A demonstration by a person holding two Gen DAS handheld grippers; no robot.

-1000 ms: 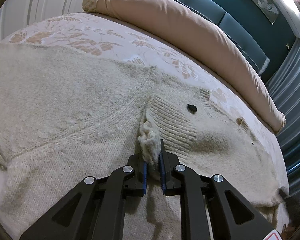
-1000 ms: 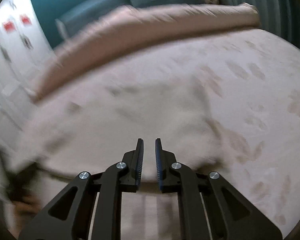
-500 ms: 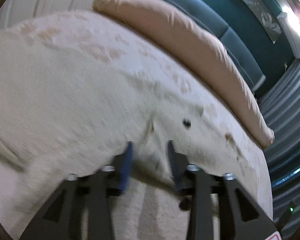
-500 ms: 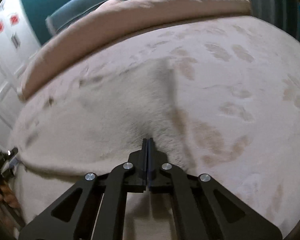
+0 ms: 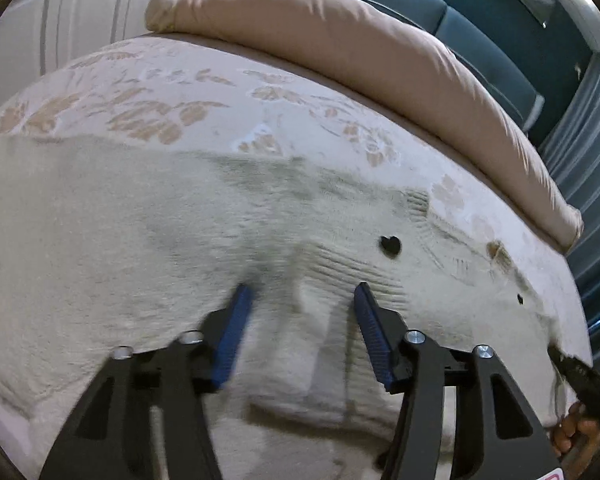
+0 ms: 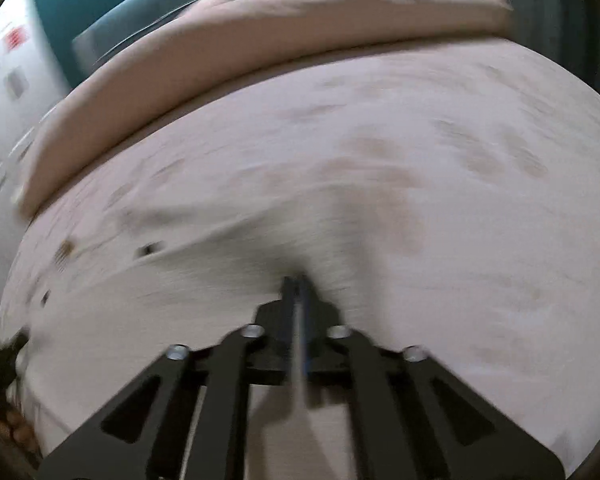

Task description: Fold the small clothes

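Note:
A cream knit sweater (image 5: 120,240) lies spread on the bed, with a small black heart-shaped button (image 5: 391,245) on it. One ribbed sleeve (image 5: 340,268) lies folded over its body. My left gripper (image 5: 302,288) hovers over that sleeve with its jaws apart and closing slightly, the pads clear of the cloth. In the blurred right wrist view my right gripper (image 6: 296,278) is shut at the sweater (image 6: 180,300), where the knit bunches into a dark crease at the fingertips and looks pinched.
A pale bedspread (image 5: 220,92) with tan leaf prints covers the bed. A long beige bolster (image 5: 340,40) runs along the far side before a teal headboard. White doors stand at the far left. A person's hand (image 5: 576,432) shows at the sweater's right edge.
My left gripper let go of the sleeve cuff, and its jaws now stand apart over it. My right gripper closed at the sweater's edge and moved sideways with the cloth bunched at its tips.

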